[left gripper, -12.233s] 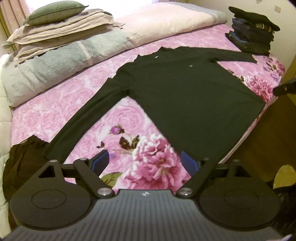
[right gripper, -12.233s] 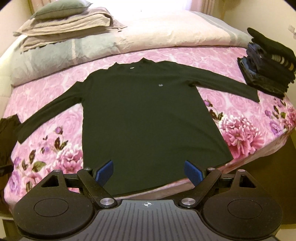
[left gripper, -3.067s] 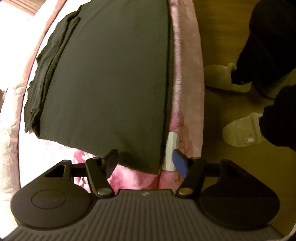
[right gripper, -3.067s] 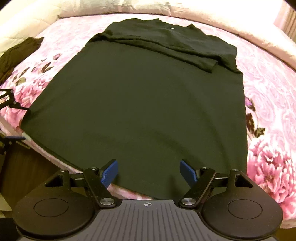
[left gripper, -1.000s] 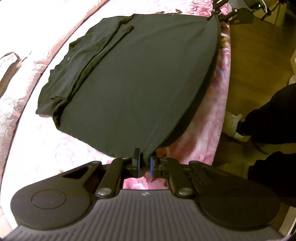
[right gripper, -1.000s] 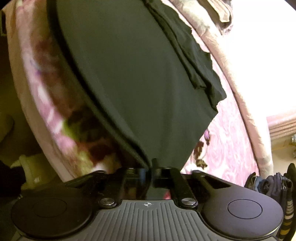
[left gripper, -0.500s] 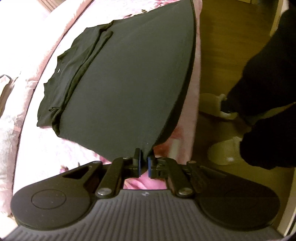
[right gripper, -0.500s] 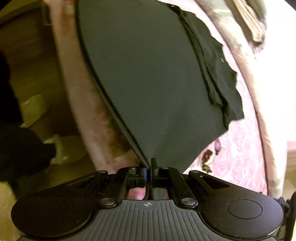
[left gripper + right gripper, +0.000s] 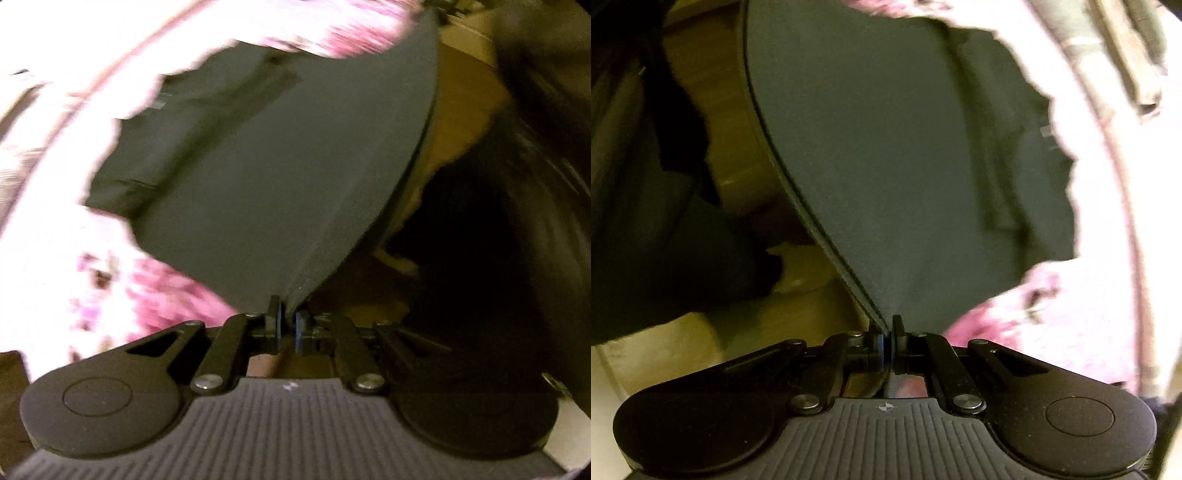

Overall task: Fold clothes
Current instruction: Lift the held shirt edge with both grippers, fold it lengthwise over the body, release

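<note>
shirt: dark, matt knitted cloth, smooth across the body, with a double-stitched hem running toward 1 o'clock in the left wrist view; same flat, dull weave in the right wrist view.
left gripper: matt black plastic arms, blue rubbery pads, shiny round metal screw heads, and a grey ribbed housing at 6 o'clock.
right gripper: same matt black plastic, ribbed grey housing, bright metal screws.
bedspread: soft cloth printed with pink flowers, at 8 o'clock; blurred.
floor: wood, slightly glossy, warm brown, at 11 o'clock.
trouser leg: dark matt cloth.
</note>
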`<state>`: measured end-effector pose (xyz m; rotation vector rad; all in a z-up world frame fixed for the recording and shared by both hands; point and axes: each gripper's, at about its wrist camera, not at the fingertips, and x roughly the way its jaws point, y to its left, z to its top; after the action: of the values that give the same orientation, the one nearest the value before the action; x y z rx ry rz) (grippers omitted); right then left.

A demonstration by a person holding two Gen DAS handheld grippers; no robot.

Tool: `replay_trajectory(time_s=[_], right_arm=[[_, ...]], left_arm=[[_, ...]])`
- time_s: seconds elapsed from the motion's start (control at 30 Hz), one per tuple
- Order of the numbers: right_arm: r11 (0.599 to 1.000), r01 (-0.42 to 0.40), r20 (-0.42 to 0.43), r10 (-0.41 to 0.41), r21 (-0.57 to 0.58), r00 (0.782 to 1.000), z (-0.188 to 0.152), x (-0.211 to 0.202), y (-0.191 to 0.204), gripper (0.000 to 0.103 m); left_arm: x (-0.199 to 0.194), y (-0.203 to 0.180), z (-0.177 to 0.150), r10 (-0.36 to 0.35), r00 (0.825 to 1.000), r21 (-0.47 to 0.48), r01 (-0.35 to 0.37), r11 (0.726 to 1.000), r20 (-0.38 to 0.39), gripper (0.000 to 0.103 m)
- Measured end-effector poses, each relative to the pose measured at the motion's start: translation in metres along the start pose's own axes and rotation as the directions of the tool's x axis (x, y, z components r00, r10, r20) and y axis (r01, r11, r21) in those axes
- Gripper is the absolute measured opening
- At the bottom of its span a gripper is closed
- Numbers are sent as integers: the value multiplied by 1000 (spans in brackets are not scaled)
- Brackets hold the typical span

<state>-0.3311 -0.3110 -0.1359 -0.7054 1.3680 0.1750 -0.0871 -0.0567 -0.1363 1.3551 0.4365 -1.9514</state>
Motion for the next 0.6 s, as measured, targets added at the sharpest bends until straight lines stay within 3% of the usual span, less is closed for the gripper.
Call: replay_trajectory(time_s=[0.13,0.27,0.43,0.6], right_arm=[[993,118,41,-118,-6,992,21,4,-82,2],[988,154,78,-152,-11,985,51,26,-172,2],[997,71,93,-70,-7,993,77,92,-266,2],[995,-62,113,53,73,992,96,165,-340,2]], left_arm=[[8,75,46,82,996,-85,-80,993,26,4],[33,148,96,136,991,-150,-135,979,-4,4],[87,215,141,153,985,-185,-166,969,-80,5],[139,256,154,144,976,-223,-179,958,-162,5]])
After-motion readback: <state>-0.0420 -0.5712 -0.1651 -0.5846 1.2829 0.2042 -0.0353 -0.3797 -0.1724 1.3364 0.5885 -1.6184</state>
